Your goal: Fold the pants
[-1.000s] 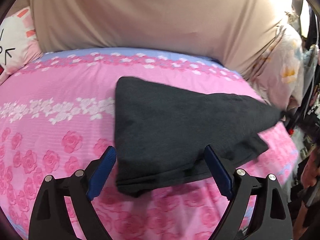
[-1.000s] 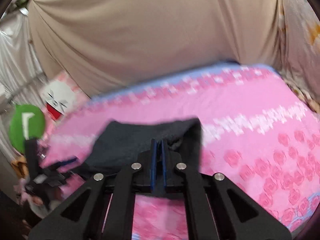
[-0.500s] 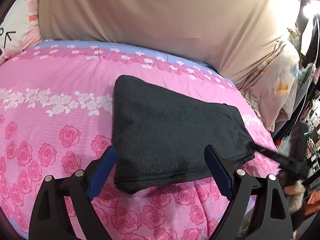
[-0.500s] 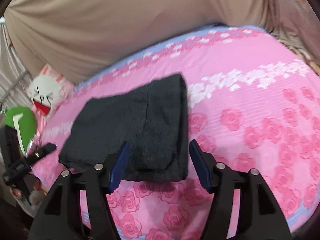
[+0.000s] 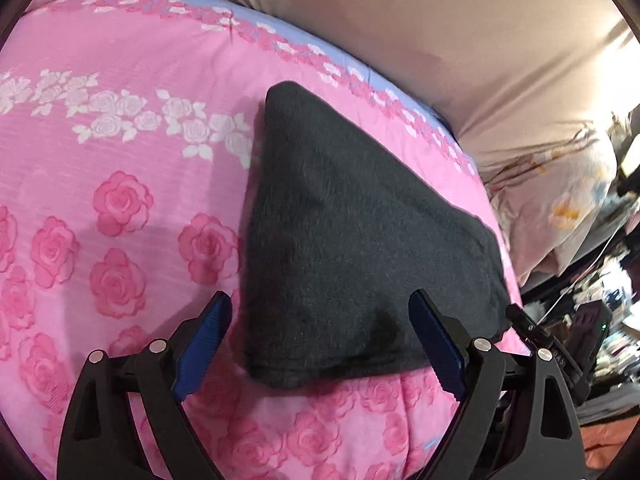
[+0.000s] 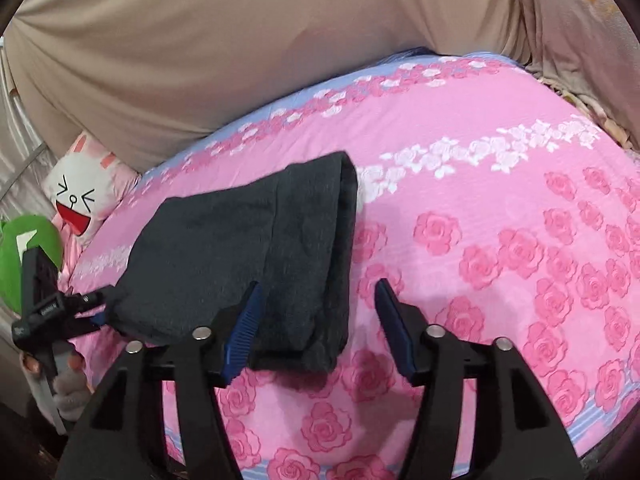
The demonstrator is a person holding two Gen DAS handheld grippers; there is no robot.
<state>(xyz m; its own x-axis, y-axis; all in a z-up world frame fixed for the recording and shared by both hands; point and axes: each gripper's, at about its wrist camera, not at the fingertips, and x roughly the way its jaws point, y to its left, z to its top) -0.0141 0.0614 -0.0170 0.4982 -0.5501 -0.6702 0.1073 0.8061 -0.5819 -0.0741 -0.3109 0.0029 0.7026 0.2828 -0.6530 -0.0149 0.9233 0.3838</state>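
Note:
The dark grey pants (image 5: 352, 240) lie folded into a flat bundle on the pink rose-print bed (image 5: 120, 208). My left gripper (image 5: 320, 344) is open and empty, its blue pads either side of the bundle's near edge, just above it. In the right wrist view the pants (image 6: 248, 256) lie left of centre. My right gripper (image 6: 320, 320) is open and empty over the bundle's near right corner. The left gripper (image 6: 96, 312) shows there at the bundle's left end.
A beige cloth wall (image 6: 240, 40) rises behind the bed. A white bunny plush (image 6: 84, 196) and a green object (image 6: 28, 252) sit at the bed's left end. Floral bedding (image 5: 560, 200) and clutter lie beyond the bed's right edge.
My right gripper opened and let go of the pants, which dropped flat onto the bed as a folded bundle. Both grippers drew closer to its near edge.

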